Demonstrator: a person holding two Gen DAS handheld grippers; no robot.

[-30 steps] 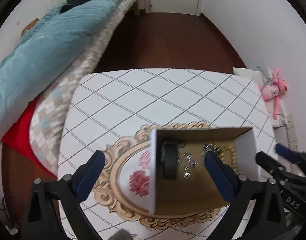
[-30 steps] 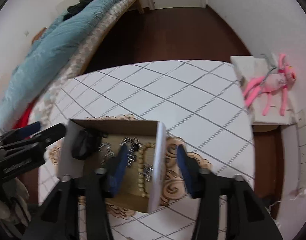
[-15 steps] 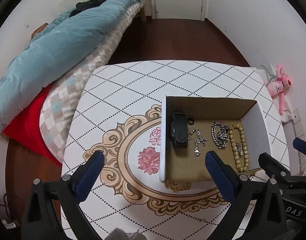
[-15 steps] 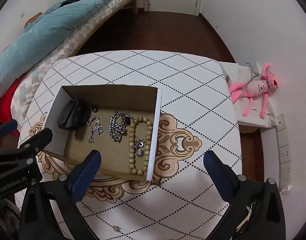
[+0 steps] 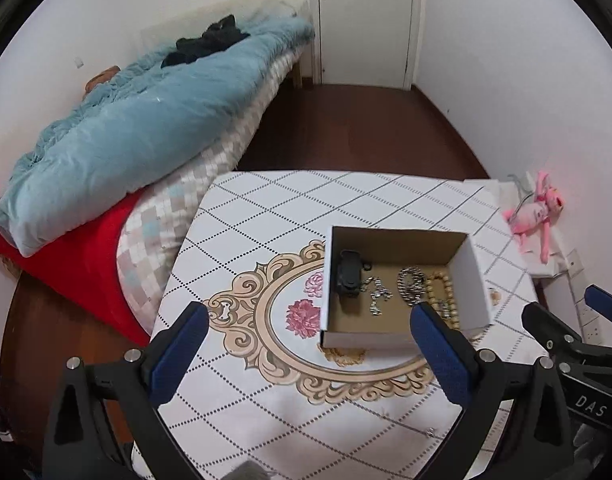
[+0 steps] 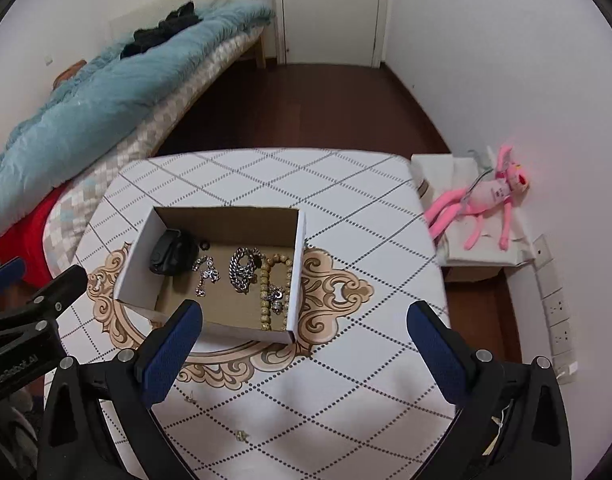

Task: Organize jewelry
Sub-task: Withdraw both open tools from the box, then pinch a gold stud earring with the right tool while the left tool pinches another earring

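- Cardboard: an open-topped cardboard box sits on the quilted white surface, centre-left of the right wrist view, partly over the ornate gold-and-floral print.
- Inside the box, left to right: a black wristband, a small black ring, a thin silver chain, a heavy silver link chain, a tan bead bracelet. All lie flat on the box floor, near one another but sorted in a row.
- Loose bits remain on the surface near the bottom of the right wrist frame: a small earring and a small gold piece. The left wrist view shows another small metal piece, lower right; too small to identify.
- Right tool: jaws have just been opening and stand fully spread, nothing between them. It hangs above the surface, angled steeply down, clear of the box.
- Left tool: jaws wide apart, empty, likewise above the surface and pitched down, with the box just beyond its right finger.
- Judgement: the box is mostly filled; the strays are probably next. To pick them well, come down nearly vertical over one piece, close slowly on its thickest part, and keep the pads flush to the cloth so a tiny item does not skid away.
- Risk, as judged: snagging the cloth, or nudging the light box.
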